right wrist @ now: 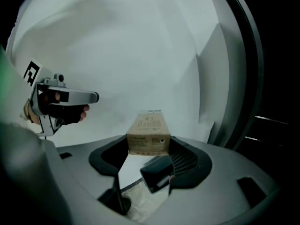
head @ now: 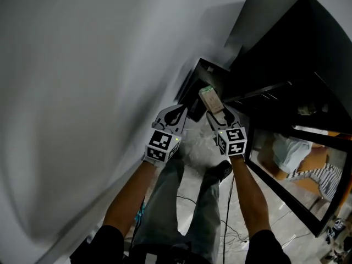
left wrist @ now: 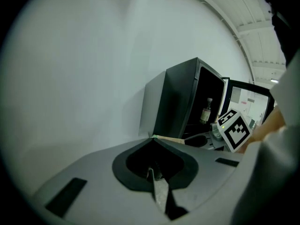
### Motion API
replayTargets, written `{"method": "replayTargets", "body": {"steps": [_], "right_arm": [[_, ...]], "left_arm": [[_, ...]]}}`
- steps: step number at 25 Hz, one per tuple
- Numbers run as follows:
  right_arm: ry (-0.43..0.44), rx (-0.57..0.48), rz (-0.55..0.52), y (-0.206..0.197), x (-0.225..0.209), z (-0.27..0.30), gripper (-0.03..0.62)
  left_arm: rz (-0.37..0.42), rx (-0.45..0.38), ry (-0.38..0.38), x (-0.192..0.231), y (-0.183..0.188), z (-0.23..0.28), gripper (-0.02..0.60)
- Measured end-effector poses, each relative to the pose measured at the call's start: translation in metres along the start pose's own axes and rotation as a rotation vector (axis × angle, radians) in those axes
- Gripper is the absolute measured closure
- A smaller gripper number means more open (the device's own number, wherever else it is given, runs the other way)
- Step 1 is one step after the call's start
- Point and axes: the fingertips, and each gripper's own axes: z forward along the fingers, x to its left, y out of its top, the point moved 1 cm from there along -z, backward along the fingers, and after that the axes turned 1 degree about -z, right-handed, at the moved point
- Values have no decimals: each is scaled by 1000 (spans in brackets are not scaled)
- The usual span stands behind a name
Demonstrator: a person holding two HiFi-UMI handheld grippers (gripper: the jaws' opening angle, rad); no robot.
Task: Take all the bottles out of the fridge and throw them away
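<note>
A black fridge [head: 286,48] stands open ahead on the right. In the left gripper view a small glass bottle [left wrist: 206,110] with a pale label stands upright inside the fridge [left wrist: 173,107]. My right gripper [head: 215,111] is shut on a beige rectangular carton [head: 210,99], held up in front of the fridge opening; the carton [right wrist: 149,132] sticks out forward between the jaws of the right gripper [right wrist: 149,168]. My left gripper [head: 177,116] hovers beside it on the left, shut [left wrist: 157,184] with nothing in it.
A white wall [head: 82,92] fills the left side, close to the left gripper. The fridge's glass door [head: 308,169] swings out to the right. Cables [head: 231,224] lie on the pale floor by the person's feet.
</note>
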Motion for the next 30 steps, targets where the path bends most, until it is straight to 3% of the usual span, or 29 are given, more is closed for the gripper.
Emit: {"method": "replayTargets", "body": {"steps": [7,12,30], "right_arm": [[6,70,1,-72,-19,46,315],[12,130,-1,-106,-20,68,315],[-36,274,-4,-127,-46,144,312]], "left_arm": [[-10,51,-10,8,-66,34,580],[-34,58,-18,11,-82,46,580],[-76,69,0,34,-98,50,580]]}}
